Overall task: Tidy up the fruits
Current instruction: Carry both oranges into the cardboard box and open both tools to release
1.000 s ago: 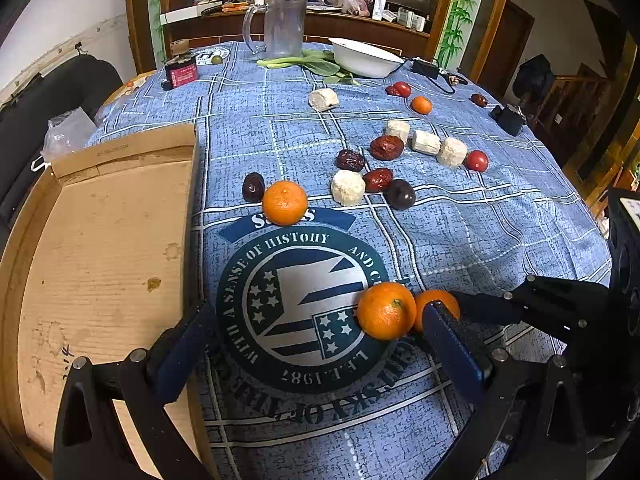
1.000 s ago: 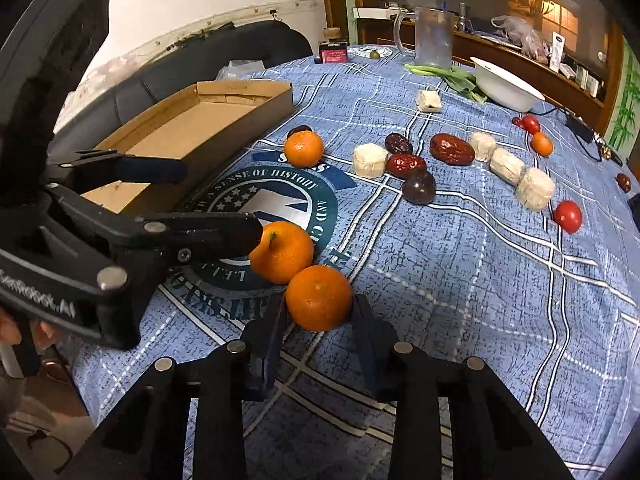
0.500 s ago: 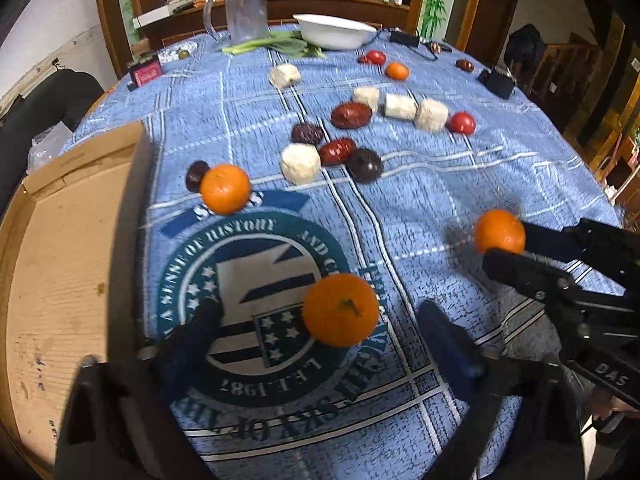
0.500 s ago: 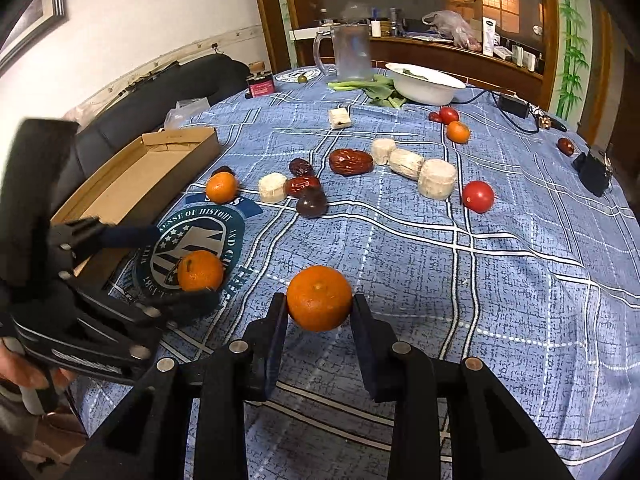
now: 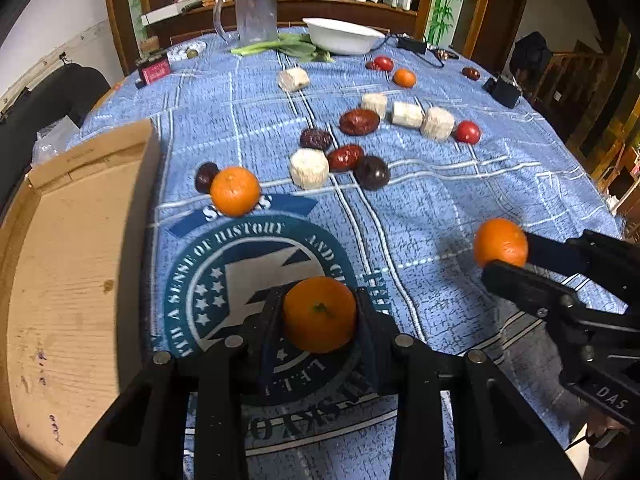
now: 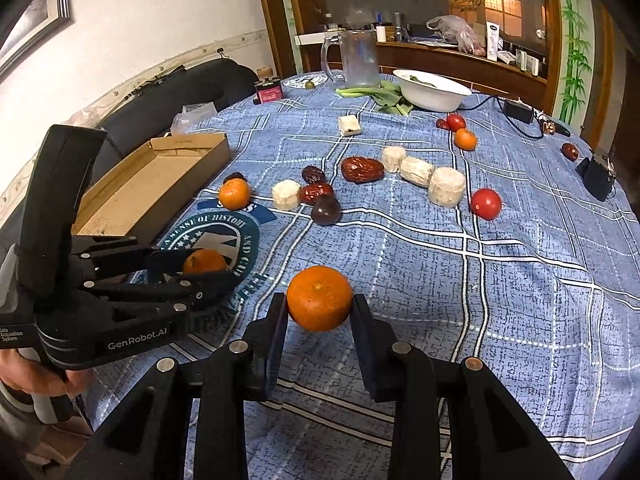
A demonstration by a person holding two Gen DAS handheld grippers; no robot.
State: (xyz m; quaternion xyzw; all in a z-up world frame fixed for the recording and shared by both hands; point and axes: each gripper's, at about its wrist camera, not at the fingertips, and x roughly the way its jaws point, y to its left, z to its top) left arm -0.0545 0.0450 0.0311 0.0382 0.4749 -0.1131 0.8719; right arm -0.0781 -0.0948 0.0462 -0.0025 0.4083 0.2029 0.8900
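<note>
Fingers (image 5: 272,320) of both grippers (L (image 5: 319,316), R (image 6: 319,300)) tight on tangerines, angled down.

Blue plaid tablecloth (image 5: 440,208) with white grid lines, teal and white star-and-stripe emblem (image 5: 248,296) printed beside the plain brown cardboard box (image 5: 72,264), orange tangerines (image 5: 235,190), dark red dates (image 5: 359,121), white bowl (image 5: 340,36)

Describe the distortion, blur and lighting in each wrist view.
Left wrist view: strong fisheye bending of the cardboard box and table edge, dark corner vignetting; the tangerine in the right tongs looks slightly smeared. Right wrist view: same barrel curve, dim warm indoor light, a soft shadow under its sharp tangerine.
</note>
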